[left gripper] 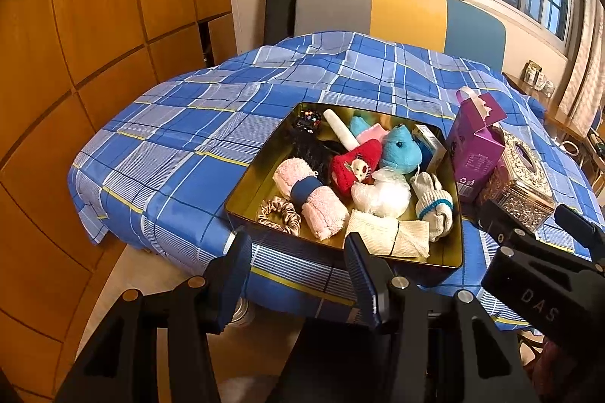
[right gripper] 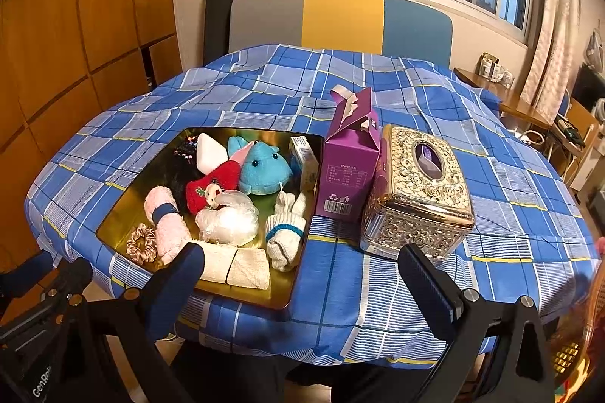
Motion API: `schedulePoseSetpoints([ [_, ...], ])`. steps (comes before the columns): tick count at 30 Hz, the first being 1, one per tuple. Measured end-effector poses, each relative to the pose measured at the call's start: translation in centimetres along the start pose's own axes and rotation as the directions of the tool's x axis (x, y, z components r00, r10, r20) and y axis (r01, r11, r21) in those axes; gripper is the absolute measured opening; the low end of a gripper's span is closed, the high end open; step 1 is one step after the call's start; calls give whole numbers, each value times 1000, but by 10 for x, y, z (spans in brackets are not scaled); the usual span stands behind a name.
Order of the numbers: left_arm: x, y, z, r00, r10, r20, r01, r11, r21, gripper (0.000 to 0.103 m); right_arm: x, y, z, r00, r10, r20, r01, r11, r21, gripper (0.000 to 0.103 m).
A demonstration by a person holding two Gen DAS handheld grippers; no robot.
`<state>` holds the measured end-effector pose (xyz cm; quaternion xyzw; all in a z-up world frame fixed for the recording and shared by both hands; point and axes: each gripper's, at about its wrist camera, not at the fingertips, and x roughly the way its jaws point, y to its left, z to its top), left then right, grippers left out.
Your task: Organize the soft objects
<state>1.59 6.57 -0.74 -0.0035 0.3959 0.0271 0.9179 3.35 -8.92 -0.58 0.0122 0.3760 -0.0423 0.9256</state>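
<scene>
Right wrist view: gold rectangular metal tin holds every visible soft item, pink rolled towel and blue plush dolphin included, fitting sorted or pending; left gripper and right gripper released, empty.

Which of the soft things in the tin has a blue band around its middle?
The pink rolled towel, beside the scrunchie; the white gloves have only blue cuffs.

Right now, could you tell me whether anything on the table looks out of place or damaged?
The purple carton beside the gold tin stands with its top torn open, flaps ragged. A small cardboard box sits among the tin's soft items. Nothing is spilled.
</scene>
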Motion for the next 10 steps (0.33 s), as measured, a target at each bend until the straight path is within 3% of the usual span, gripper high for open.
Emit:
schedulePoseSetpoints([
  [10,-1,0,-1,999,45,29,-46,999,6,51,2,1,-1,1000,0,-9,0,1000,-1,103],
])
